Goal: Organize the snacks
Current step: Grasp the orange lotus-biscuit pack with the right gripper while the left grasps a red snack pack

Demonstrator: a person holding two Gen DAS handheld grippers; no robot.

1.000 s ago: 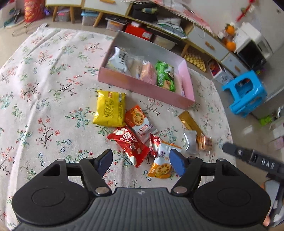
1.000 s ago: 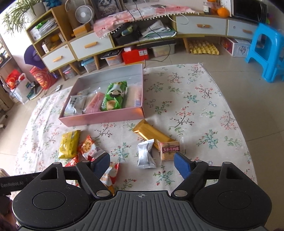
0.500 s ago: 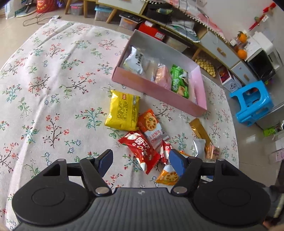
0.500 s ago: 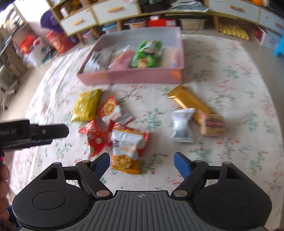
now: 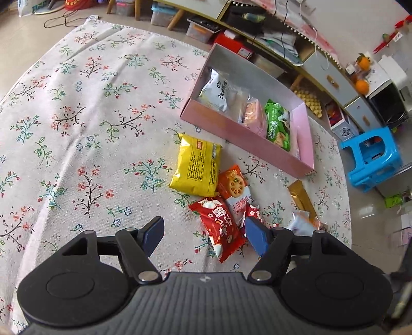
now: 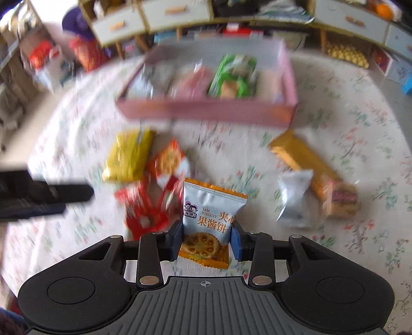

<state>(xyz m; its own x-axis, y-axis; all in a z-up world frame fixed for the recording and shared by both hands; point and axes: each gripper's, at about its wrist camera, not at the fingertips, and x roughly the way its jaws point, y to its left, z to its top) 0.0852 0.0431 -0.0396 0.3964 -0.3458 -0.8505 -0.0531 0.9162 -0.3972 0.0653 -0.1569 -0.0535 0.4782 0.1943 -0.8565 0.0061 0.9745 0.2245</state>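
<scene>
Two grippers | right gripper [image 6: 206, 241]: jaws just closed, pinching jam biscuit pack [image 6: 209, 214] | left gripper [image 5: 203, 235]: jaws wide, empty

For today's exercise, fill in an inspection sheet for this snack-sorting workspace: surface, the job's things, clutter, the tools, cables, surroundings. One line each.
Surface: floral cloth, flat, a few creases.
Job's things: pink box holds four or so packets, among them a green packet; loose on the cloth are a yellow packet, an orange lotus-root packet, a red packet, a gold bar and a silver packet.
Clutter: nothing seen on the cloth.
Tools: right tool has just been closing, pads on the jam biscuit packet; left tool open, holding nothing.
Cables: black cable on the floor beyond the cloth.
Surroundings: blue stool, low cabinets, storage boxes underneath.
</scene>
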